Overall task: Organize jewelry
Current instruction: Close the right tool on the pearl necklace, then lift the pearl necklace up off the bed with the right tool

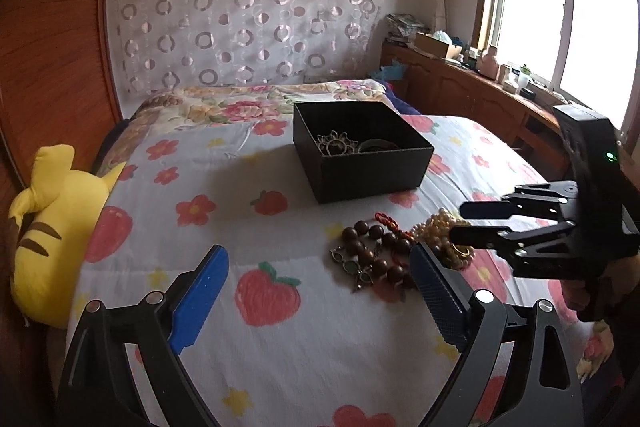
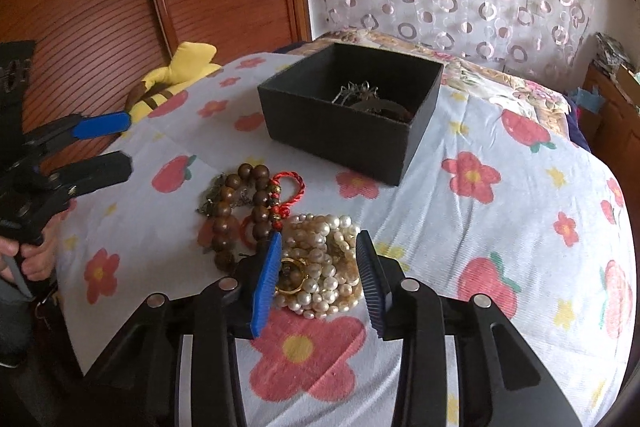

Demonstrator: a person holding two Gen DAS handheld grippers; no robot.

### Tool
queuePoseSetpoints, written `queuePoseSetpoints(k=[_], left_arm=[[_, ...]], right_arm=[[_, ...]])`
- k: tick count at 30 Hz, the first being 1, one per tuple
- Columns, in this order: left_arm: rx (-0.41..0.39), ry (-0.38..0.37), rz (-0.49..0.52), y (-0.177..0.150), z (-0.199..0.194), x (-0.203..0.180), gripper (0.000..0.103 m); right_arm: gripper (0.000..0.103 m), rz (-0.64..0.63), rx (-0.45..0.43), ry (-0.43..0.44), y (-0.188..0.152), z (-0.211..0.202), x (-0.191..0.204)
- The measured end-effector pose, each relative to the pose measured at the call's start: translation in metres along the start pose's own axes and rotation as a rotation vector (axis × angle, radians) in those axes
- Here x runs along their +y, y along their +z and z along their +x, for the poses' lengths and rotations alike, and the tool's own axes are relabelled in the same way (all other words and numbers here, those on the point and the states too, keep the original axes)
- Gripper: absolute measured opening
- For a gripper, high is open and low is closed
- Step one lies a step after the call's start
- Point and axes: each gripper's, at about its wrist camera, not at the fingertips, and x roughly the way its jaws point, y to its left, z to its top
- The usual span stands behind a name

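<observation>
Your right gripper (image 2: 318,279) stood half open around one white pearl bracelet pile (image 2: 324,259), gripping nothing; your left gripper (image 1: 316,291) gaped wide, empty. One black square cardboard box (image 1: 360,167) sat behind, near the pile.

Bedspread (image 2: 500,227) showing white ground with red-pink flowers, strawberries, small yellow stars. Box (image 2: 340,135) showing matte black. Bead bracelet (image 2: 228,215) showing dark brown; cord (image 2: 290,187) red; pearl strands (image 2: 324,259) cream. Plush toy (image 1: 52,227) showing yellow, brown stripes. Curtain (image 1: 248,7) showing pale fabric, pinkish rings.

No legible text, label, brand or number on anything in view.
</observation>
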Motion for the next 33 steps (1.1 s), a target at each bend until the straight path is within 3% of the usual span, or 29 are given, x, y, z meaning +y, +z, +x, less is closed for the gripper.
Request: queuePoseSetpoints(k=[13, 19, 33], left_arm=[[0.004, -0.014, -0.001, -0.006, -0.004, -0.007, 0.088], [0.014, -0.014, -0.009, -0.008, -0.001, -0.007, 0.088], [0.022, -0.024, -0.012, -0.011, 0.002, -0.01, 0.088]], right_arm=[[0.041, 0.03, 0.027, -0.001, 0.006, 0.018, -0.004], [0.013, 0.031, 0.013, 0.018, 0.007, 0.012, -0.004], [0.012, -0.01, -0.113, 0.033, 0.017, -0.051, -0.004]])
